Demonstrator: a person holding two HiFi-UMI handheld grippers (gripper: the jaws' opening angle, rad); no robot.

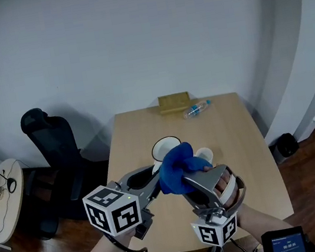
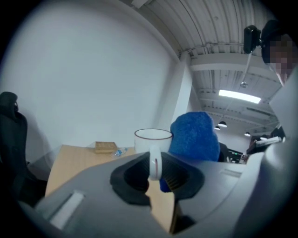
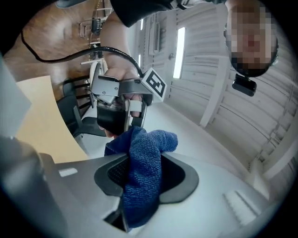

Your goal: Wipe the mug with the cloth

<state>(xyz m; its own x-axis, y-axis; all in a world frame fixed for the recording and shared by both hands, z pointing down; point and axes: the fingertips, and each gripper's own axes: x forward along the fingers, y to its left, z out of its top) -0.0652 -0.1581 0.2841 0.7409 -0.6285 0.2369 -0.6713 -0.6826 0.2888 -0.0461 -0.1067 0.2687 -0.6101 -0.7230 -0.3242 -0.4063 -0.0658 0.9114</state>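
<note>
The white mug (image 2: 153, 137) hangs upright in the air above the counter (image 1: 231, 140), mouth up, with its handle (image 2: 154, 160) turned back toward me. My left tongs (image 2: 156, 179) are pressed together on that handle. Just to the mug's right, level with its wall, bulges the blue cloth (image 3: 149, 144), pinched in my right tongs (image 3: 146, 179). I cannot tell whether cloth and mug touch. I judge the wipe needs the cloth brought leftward onto the wall.
</note>
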